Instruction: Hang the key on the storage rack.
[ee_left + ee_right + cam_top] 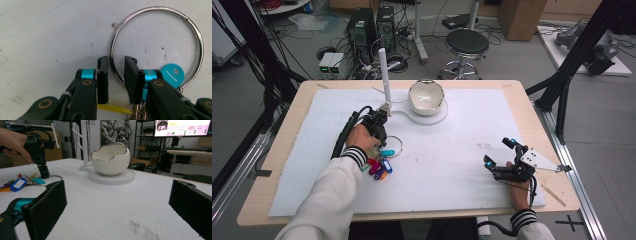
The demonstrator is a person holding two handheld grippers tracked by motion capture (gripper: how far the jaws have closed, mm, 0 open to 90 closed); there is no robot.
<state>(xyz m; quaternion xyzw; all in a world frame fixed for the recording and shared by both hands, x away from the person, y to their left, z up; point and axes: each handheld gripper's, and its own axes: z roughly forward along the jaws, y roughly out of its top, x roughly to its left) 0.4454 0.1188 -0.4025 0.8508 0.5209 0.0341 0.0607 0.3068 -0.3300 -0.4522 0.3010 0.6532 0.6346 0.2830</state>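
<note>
The left gripper is in the grasping step, its jaws straddling the key ring in front of the bowl but not yet clamped, so next it should pinch and lift, while the right gripper rests released.

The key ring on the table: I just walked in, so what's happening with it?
A person's left gripper is down over the key ring, its fingers straddling the wire with a small gap left, not yet clamped. The coloured key tags lie on the white mat. The right gripper rests open and empty.
</note>
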